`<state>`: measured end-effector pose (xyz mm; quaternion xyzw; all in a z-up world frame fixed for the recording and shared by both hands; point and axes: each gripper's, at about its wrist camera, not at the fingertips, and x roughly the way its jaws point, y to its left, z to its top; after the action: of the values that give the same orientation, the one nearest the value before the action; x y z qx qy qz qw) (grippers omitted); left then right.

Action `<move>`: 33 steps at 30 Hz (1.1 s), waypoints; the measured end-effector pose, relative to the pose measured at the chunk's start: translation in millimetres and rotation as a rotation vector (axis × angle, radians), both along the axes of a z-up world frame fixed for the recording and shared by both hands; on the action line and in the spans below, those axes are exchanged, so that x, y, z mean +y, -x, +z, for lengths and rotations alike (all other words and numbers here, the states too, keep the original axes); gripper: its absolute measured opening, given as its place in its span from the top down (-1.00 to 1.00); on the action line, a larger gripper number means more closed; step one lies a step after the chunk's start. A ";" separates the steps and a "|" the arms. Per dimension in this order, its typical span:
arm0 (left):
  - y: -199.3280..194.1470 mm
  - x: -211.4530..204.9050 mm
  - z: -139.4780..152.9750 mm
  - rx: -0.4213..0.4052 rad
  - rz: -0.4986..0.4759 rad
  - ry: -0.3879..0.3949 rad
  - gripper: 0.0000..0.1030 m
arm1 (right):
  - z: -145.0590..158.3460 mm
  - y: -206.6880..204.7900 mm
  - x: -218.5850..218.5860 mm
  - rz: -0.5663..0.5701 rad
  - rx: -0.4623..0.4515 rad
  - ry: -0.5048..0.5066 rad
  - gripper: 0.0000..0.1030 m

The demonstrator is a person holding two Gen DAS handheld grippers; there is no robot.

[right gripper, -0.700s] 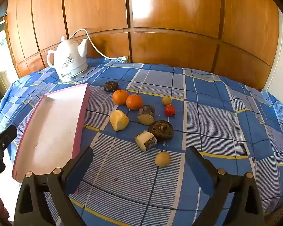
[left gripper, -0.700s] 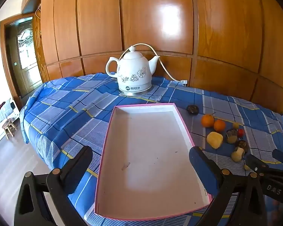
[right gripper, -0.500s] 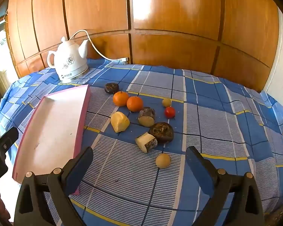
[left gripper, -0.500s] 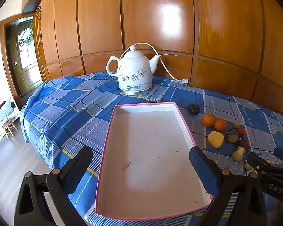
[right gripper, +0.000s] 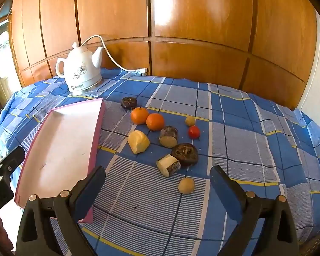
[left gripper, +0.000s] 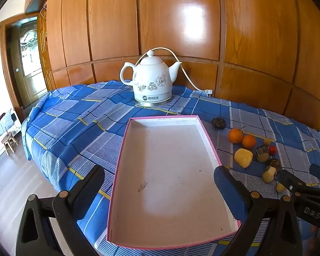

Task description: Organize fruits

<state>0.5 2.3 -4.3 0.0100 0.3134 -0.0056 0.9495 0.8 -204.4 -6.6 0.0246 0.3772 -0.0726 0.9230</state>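
A shallow pink-rimmed white tray (left gripper: 198, 123) lies empty on the blue plaid cloth; it also shows at the left of the right wrist view (right gripper: 96, 132). Several fruits lie to its right: two oranges (right gripper: 139, 115) (right gripper: 155, 121), a yellow piece (right gripper: 138, 141), a small red fruit (right gripper: 194, 131), dark brown fruits (right gripper: 185, 152), cut pieces (right gripper: 168, 165) and a small tan ball (right gripper: 186, 185). My left gripper (left gripper: 159, 188) is open and empty over the tray's near end. My right gripper (right gripper: 157, 188) is open and empty, just short of the tan ball.
A white ceramic kettle (left gripper: 151, 81) with a cord stands at the back of the table, before the wood-panelled wall. The table edge drops to the floor at the left (left gripper: 32, 149). The right gripper's body (left gripper: 305, 194) shows at the left view's right edge.
Both views have pulled back slightly and risen; the tray and fruits sit a little farther away. Both grippers stay open and empty. Nothing on the table has moved.
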 end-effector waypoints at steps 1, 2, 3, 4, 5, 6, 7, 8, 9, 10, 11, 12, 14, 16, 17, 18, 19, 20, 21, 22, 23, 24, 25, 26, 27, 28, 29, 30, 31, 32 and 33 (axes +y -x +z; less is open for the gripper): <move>0.0 0.1 -0.5 0.000 0.001 0.000 -0.99 | 0.5 -0.2 0.7 0.001 -0.002 0.003 -0.94; 0.1 -0.2 -1.2 0.001 0.002 0.000 -0.99 | 1.3 -0.4 1.4 0.001 -0.002 0.006 -0.94; 0.2 -0.1 -1.3 0.002 0.003 0.001 -0.99 | 1.1 -0.3 1.6 0.001 -0.002 0.007 -0.94; 0.3 -0.3 -1.7 0.003 0.003 0.002 -0.99 | 1.4 -0.1 2.1 0.002 -0.004 0.007 -0.94; 0.6 -0.6 -1.6 0.003 0.004 0.002 -0.99 | 1.7 0.1 2.4 0.002 -0.005 0.008 -0.94; 1.0 -1.2 -1.6 0.002 0.004 0.001 -0.99 | 1.8 0.3 2.4 0.001 -0.007 0.011 -0.94; 0.7 -0.6 -1.5 0.002 0.002 0.001 -0.99 | 1.8 0.7 2.4 0.000 -0.008 0.012 -0.94; 0.4 -0.6 -1.3 0.002 0.001 0.001 -0.99 | 1.9 1.1 2.2 0.000 -0.009 0.011 -0.94; 0.7 -1.2 -1.6 0.002 -0.001 0.000 -0.99 | 1.9 1.3 1.7 -0.002 -0.011 0.010 -0.94; 1.0 -1.4 -1.9 0.002 -0.002 -0.001 -0.99 | 2.0 1.6 1.5 -0.004 -0.012 0.010 -0.94; 1.1 -1.4 -1.4 0.002 -0.003 -0.002 -0.99 | 2.0 1.8 1.3 -0.006 -0.013 0.010 -0.94; 1.4 -2.0 -1.8 0.003 -0.006 -0.002 -0.99 | 1.9 2.2 0.7 -0.007 -0.013 0.009 -0.94; 2.2 -3.2 -1.7 0.003 -0.008 -0.004 -0.99 | 2.2 2.5 0.0 -0.008 -0.013 0.006 -0.94; 3.1 -4.4 -1.7 0.003 -0.012 -0.004 -0.99 | 2.4 2.9 -0.1 -0.009 -0.014 0.006 -0.94; 3.8 -4.7 -1.5 0.002 -0.013 -0.005 -0.99 | 2.5 3.0 -0.1 -0.009 -0.015 0.005 -0.94; 4.6 -4.6 -1.6 0.001 -0.014 -0.005 -0.99 | 2.8 3.2 0.1 -0.008 -0.015 0.005 -0.94; 5.1 -4.7 -1.6 0.001 -0.014 -0.004 -0.99 | 3.1 3.4 0.1 -0.008 -0.017 0.007 -0.94; 5.2 -4.0 -1.7 0.002 -0.015 -0.002 -0.99 | 3.3 3.4 0.3 -0.007 -0.018 0.008 -0.94; 5.4 -4.4 -1.7 0.002 -0.015 -0.002 -0.99 | 3.4 3.5 0.7 -0.006 -0.018 0.009 -0.94; 5.3 -4.2 -2.0 0.003 -0.014 -0.002 -0.99 | 3.4 3.5 1.0 -0.006 -0.018 0.010 -0.94; 5.7 -4.0 -2.2 0.004 -0.014 -0.001 -0.99 | 3.6 3.4 1.3 -0.005 -0.018 0.010 -0.94; 5.6 -4.2 -2.4 0.005 -0.013 0.000 -0.99 | 3.3 3.3 1.7 -0.004 -0.017 0.011 -0.94; 5.9 -4.0 -2.4 0.005 -0.013 0.002 -0.99 | 3.3 3.1 2.0 -0.003 -0.016 0.011 -0.94; 5.6 -3.7 -2.2 0.006 -0.014 0.003 -0.99 | 3.2 3.1 2.6 -0.002 -0.016 0.012 -0.94; 5.8 -3.6 -2.1 0.006 -0.013 0.003 -0.99 | 3.0 3.0 3.1 -0.001 -0.016 0.013 -0.94; 6.3 -3.6 -1.8 0.005 -0.012 0.004 -0.99 | 3.1 3.2 3.5 0.000 -0.016 0.014 -0.94; 5.8 -3.8 -1.6 0.005 -0.013 0.004 -0.99 | 3.3 3.4 3.7 0.000 -0.018 0.014 -0.94; 6.5 -4.1 -1.5 0.004 -0.013 0.004 -0.99 | 3.5 3.5 3.8 0.000 -0.019 0.015 -0.94; 6.6 -4.0 -1.5 0.004 -0.013 0.004 -0.99 | 3.8 3.6 4.0 0.000 -0.020 0.015 -0.94; 5.9 -3.4 -1.2 0.004 -0.013 0.005 -0.99 | 4.1 3.6 4.1 0.001 -0.022 0.016 -0.94; 5.8 -3.6 -1.2 0.004 -0.013 0.005 -0.99 | 4.1 3.7 4.7 0.001 -0.022 0.018 -0.94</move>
<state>-5.3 -1.2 -5.5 0.0097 0.3153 -0.0125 0.9489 -2.9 -199.7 -2.5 0.0171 0.3662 -0.0752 0.9273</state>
